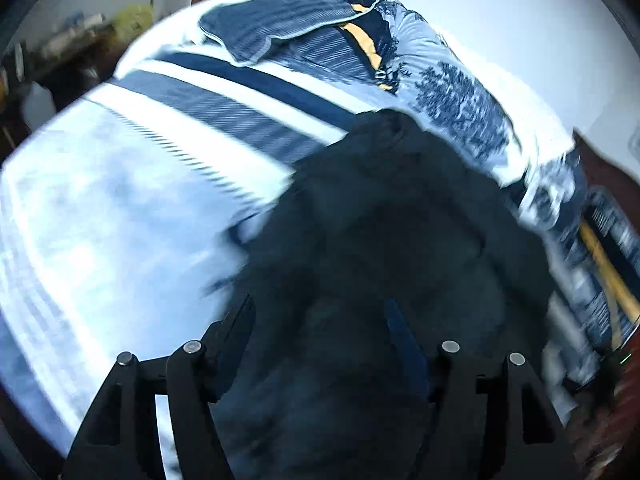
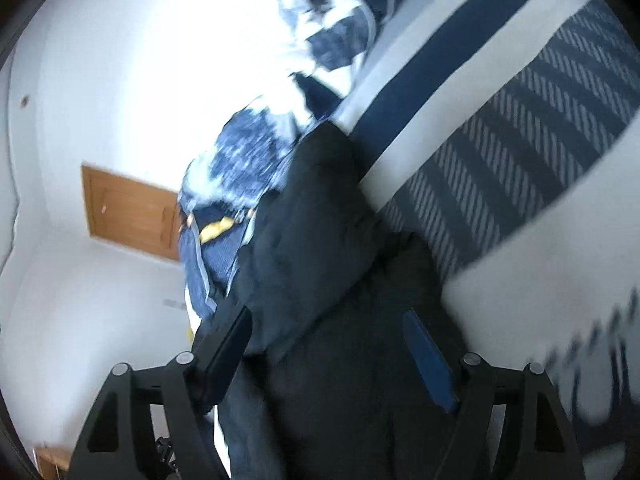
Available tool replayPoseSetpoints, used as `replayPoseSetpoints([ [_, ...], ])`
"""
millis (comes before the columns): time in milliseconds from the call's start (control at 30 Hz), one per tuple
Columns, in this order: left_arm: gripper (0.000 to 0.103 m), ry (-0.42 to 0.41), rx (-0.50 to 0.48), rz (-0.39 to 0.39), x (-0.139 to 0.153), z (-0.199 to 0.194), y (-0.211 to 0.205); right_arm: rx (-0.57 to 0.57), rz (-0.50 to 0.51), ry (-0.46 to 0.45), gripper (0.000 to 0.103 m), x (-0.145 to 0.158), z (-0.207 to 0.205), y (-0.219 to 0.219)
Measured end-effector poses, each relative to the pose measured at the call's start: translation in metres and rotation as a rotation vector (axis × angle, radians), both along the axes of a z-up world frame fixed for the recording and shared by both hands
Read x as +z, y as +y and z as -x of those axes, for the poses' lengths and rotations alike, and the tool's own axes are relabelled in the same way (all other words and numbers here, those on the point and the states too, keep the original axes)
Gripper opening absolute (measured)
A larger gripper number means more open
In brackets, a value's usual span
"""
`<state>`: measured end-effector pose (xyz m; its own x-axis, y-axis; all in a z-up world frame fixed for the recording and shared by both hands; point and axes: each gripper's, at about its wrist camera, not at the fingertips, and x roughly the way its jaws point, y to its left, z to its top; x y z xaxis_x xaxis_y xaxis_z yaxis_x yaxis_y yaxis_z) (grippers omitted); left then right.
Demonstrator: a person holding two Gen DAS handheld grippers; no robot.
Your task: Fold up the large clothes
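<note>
A bedroom in a home is shown. A bed point(image 1: 120, 216) is covered with a white sheet with blue stripes, and a blue pillow point(image 1: 276, 20) is laid on it. White walls point(image 2: 100, 80) and a brown wooden door point(image 2: 128, 210) are seen. Cluttered shelves point(image 1: 72, 40) are blurred.

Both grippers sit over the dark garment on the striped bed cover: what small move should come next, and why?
Probably lower the left gripper and the right gripper onto an edge of the dark garment and close. Both stand open with the cloth lying loose and rumpled between the fingers, ungripped, on the striped bed cover.
</note>
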<state>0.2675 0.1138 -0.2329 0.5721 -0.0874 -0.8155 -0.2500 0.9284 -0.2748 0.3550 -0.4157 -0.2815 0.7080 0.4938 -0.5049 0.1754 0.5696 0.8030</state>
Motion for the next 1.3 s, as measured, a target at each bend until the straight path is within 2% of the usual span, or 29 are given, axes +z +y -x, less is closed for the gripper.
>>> replayPoseSetpoints([
  [100,0.071,0.014,0.027,-0.056,-0.019,0.068,0.025,0.054,0.077,-0.032,0.081,0.017,0.048,0.022],
  [167,0.071,0.035,0.051,-0.054,-0.036,0.097,0.038,0.070,0.130,-0.027,0.081,0.024,0.084,0.036],
  [267,0.071,0.028,0.055,-0.021,-0.055,0.126,0.051,0.057,0.162,0.006,0.081,0.023,0.148,0.033],
  [333,0.071,0.004,0.037,0.024,-0.065,0.138,0.057,0.044,0.199,0.025,0.081,0.023,0.188,0.037],
  [400,0.071,-0.014,0.014,0.036,-0.078,0.147,0.060,0.037,0.256,0.032,0.081,0.020,0.227,0.041],
  [433,0.071,0.004,0.023,0.063,-0.083,0.145,0.061,0.032,0.282,0.038,0.081,0.017,0.245,0.044],
  [467,0.071,-0.002,0.007,0.124,-0.083,0.144,0.062,0.032,0.298,0.044,0.081,0.014,0.261,0.046],
  [500,0.071,-0.023,-0.017,0.136,-0.080,0.142,0.061,0.038,0.311,0.052,0.081,0.009,0.273,0.051],
  [600,0.071,-0.028,-0.058,0.101,-0.077,0.142,0.051,0.007,0.314,0.102,0.081,-0.005,0.301,0.055],
  [667,0.071,0.008,-0.094,0.107,-0.083,0.143,0.046,-0.027,0.238,0.118,0.081,-0.006,0.307,0.052],
  [800,0.071,0.035,-0.117,0.122,-0.090,0.146,0.042,-0.039,0.328,0.174,0.077,-0.004,0.308,0.061],
  [833,0.071,-0.003,-0.128,0.148,-0.092,0.146,0.042,-0.047,0.358,0.189,0.077,-0.004,0.309,0.063],
  [867,0.071,0.004,-0.122,0.158,-0.094,0.144,0.042,-0.057,0.369,0.195,0.077,-0.003,0.309,0.062],
  [1000,0.071,0.036,-0.136,0.158,-0.102,0.146,0.036,-0.088,0.335,0.249,0.076,-0.007,0.304,0.046],
  [1067,0.071,0.057,-0.155,0.156,-0.107,0.143,0.031,-0.075,0.327,0.284,0.071,-0.014,0.298,0.040],
  [1233,0.071,0.064,-0.152,0.149,-0.113,0.140,0.024,0.012,0.259,0.325,0.042,-0.034,0.287,0.042],
  [1267,0.071,0.060,-0.154,0.132,-0.113,0.140,0.021,0.012,0.255,0.325,0.041,-0.035,0.287,0.042],
  [1300,0.064,0.053,-0.158,0.121,-0.112,0.139,0.019,0.010,0.249,0.321,0.035,-0.037,0.288,0.043],
])
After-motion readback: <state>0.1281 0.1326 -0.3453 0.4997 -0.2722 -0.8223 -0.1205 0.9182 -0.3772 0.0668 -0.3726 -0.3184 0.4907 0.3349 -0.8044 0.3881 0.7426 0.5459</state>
